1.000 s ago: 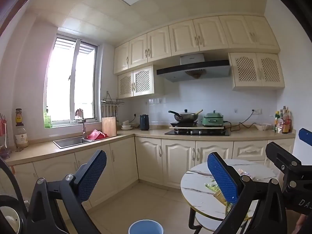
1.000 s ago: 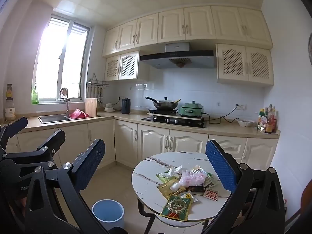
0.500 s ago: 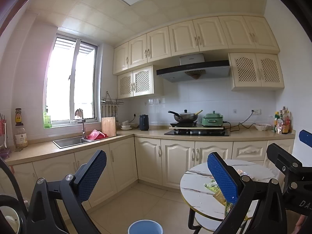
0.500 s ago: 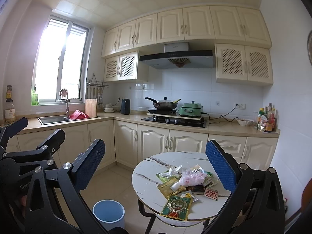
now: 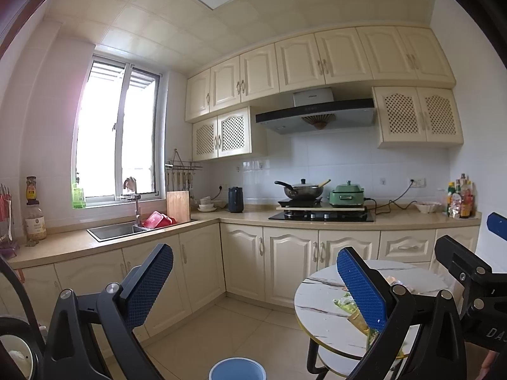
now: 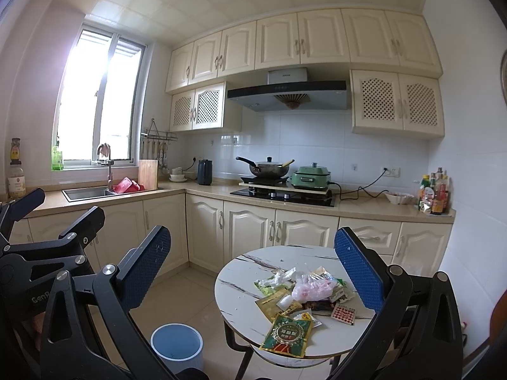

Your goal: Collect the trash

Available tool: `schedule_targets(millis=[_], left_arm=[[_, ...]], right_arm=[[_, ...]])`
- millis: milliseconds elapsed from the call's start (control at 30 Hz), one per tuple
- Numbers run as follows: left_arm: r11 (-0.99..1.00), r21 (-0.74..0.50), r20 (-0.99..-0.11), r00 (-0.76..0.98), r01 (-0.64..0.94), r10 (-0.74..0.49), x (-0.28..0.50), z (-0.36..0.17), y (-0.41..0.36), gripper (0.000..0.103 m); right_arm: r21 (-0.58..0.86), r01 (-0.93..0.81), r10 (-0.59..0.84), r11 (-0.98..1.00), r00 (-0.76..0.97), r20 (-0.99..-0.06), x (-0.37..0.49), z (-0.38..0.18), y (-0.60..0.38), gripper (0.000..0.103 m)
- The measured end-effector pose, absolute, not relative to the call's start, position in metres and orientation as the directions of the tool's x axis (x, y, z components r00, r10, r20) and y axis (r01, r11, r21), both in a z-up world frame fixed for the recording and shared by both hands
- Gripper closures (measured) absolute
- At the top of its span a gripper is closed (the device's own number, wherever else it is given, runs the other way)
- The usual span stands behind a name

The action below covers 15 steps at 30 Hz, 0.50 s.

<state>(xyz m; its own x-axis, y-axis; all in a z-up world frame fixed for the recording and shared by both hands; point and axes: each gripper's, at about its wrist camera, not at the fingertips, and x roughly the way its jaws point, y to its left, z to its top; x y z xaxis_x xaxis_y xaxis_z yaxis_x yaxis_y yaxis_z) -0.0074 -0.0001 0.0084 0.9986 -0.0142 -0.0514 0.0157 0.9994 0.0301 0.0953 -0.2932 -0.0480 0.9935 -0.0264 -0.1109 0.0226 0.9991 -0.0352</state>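
Observation:
A heap of wrappers and a pink plastic bag (image 6: 310, 288) lies on the round marble table (image 6: 240, 272), with a green snack packet (image 6: 288, 334) at its near edge. A blue waste bin (image 6: 176, 342) stands on the floor left of the table. My right gripper (image 6: 253, 272) is open and empty, held back above the table and bin. My left gripper (image 5: 255, 280) is open too, aimed at the kitchen corner, with the bin's rim (image 5: 237, 369) below it and the table (image 5: 317, 297) to its right. The trash is partly hidden behind its right finger (image 5: 359, 289).
An L-shaped counter (image 6: 202, 190) with cream cabinets runs along the far walls, holding a sink (image 6: 87, 192), a hob with a wok (image 6: 269, 167) and bottles (image 6: 434, 194). Tiled floor (image 6: 190, 291) lies between counter, bin and table. The left gripper's frame (image 6: 41, 247) shows at left.
Both views have crept very slightly; the right wrist view has tilted a little. Both grippers stay open and nothing on the table has moved.

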Motion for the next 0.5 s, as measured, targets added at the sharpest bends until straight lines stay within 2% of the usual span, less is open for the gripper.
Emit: schedule_targets(millis=[500], left_arm=[[1.000, 0.029, -0.047, 0.999, 0.011, -0.009, -0.0029, 0.0030, 0.0006, 0.001]], right_arm=[[-0.035, 0.016, -0.019, 0.999, 0.993, -0.116, 0.1007, -0.0518, -0.2934, 0.000]])
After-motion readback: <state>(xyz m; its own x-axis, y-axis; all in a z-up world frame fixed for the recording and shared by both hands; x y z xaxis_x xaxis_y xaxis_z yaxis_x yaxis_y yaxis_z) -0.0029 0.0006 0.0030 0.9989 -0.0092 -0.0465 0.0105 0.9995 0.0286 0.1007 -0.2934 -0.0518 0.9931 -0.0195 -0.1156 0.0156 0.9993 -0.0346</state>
